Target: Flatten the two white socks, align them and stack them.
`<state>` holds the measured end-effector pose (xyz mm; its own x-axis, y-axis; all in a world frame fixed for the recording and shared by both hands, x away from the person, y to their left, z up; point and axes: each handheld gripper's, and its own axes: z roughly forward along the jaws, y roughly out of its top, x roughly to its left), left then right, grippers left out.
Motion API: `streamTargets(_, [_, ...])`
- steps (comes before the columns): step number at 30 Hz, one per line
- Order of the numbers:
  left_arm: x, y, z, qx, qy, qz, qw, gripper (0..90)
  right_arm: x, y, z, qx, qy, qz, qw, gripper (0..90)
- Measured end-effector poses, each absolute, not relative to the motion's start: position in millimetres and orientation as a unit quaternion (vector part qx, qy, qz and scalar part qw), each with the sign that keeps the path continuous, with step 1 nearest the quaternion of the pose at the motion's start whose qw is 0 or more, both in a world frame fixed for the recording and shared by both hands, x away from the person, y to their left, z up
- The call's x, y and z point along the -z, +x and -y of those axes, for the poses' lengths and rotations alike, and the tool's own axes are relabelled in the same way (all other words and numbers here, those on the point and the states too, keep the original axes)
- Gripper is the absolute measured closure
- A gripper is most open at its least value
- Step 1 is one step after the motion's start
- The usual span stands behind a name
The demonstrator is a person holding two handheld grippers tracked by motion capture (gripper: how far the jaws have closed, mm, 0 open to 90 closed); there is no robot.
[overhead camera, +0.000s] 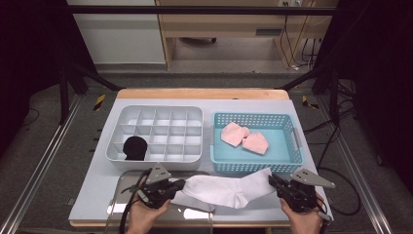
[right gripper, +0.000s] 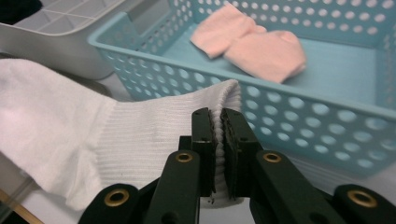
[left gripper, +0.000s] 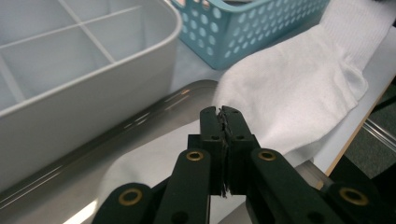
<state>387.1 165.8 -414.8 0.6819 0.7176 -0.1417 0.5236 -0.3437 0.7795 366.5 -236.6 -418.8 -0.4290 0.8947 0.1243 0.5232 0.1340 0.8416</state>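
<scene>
A white sock (overhead camera: pixel 221 191) with a ribbed cuff lies stretched along the near edge of the surface (overhead camera: pixel 92 190), its toe end over a shiny tray (overhead camera: pixel 124 187). The left gripper (overhead camera: pixel 181 184) has its jaws closed on the toe, the right gripper (overhead camera: pixel 271 181) on the cuff. A blue basket (overhead camera: pixel 253 167) and a grey divided bin (overhead camera: pixel 153 161) stand just beyond.

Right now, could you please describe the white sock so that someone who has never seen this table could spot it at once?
Start at the perforated blue plastic basket on the right of the table; just in front of it lies the long white ribbed sock, stretched between the left gripper and right gripper. Unlike the pink folded socks inside the basket, it is white and outside it.
</scene>
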Motion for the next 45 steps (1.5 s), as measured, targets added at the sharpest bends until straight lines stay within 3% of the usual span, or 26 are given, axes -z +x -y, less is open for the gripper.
streamTargets(15, [424.6,384.6,-234.0,-0.115,0.785,-0.443,0.417,87.6,424.4,384.9,182.8,-0.459,0.459,-0.748,0.137,84.2])
streamTargets(36, [448.6,394.8,-212.6,-0.127,0.807,-0.439,0.373,86.4,474.0,393.1,180.0,-0.413,0.487,-0.762,0.108,82.8])
streamTargets(40, [453.1,395.1,-210.3,-0.143,0.807,-0.442,0.364,82.9,476.3,392.2,179.9,-0.414,0.487,-0.761,0.109,79.8])
streamTargets(45, [455.8,394.1,-210.1,-0.158,0.804,-0.450,0.356,68.3,481.6,388.4,185.1,-0.423,0.489,-0.753,0.123,68.8])
